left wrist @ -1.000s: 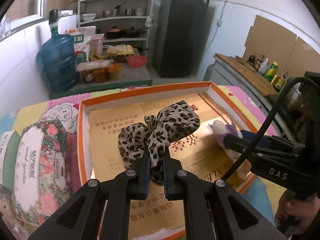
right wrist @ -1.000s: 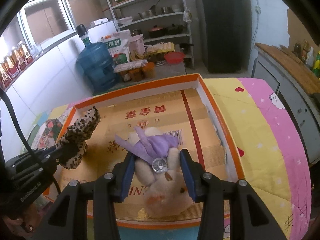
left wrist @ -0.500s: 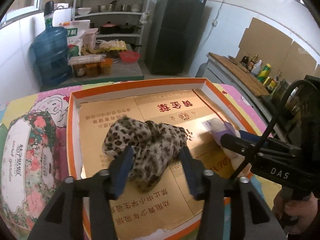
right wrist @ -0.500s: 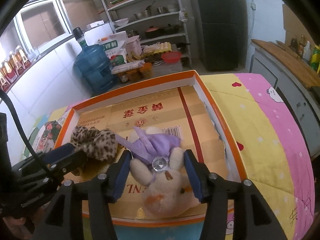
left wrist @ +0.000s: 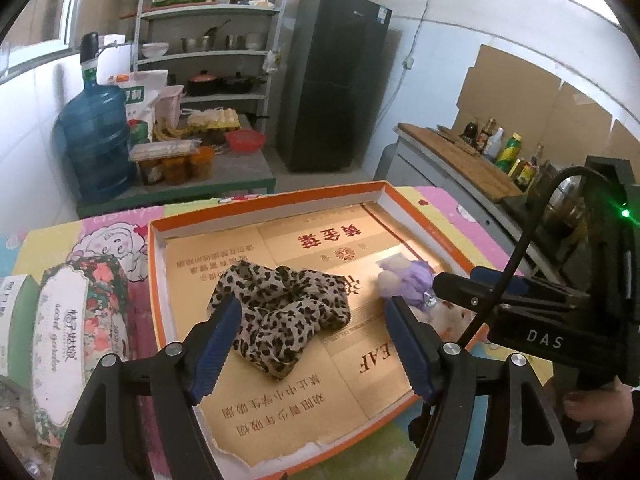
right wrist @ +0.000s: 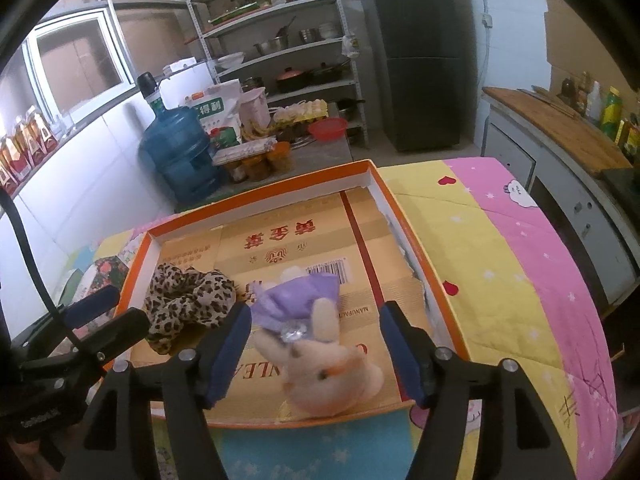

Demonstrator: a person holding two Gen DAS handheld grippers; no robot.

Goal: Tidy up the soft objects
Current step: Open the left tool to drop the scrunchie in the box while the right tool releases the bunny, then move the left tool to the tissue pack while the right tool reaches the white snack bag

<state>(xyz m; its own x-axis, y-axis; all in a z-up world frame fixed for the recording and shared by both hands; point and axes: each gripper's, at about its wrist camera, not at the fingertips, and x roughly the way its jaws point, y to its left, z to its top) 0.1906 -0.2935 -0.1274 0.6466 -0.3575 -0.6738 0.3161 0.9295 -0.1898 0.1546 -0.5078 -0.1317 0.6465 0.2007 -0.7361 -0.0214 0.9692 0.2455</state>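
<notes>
Both soft things lie inside the shallow orange-rimmed box (left wrist: 264,204) on the surface. The leopard-print scrunchie (left wrist: 280,312) sits crumpled on its cardboard floor, with the left hand-held gripper (left wrist: 316,320) spread wide around it, touching nothing. Just beside it, the plush bunny (right wrist: 324,360) in purple lies between the right hand-held gripper (right wrist: 316,320)'s parted fingers.

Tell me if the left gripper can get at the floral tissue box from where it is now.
Probably yes. The left gripper is open over the leopard scrunchie in the orange tray. The floral tissue box lies just outside the tray's left wall, and nothing visible blocks a sideways move over that low wall.
</notes>
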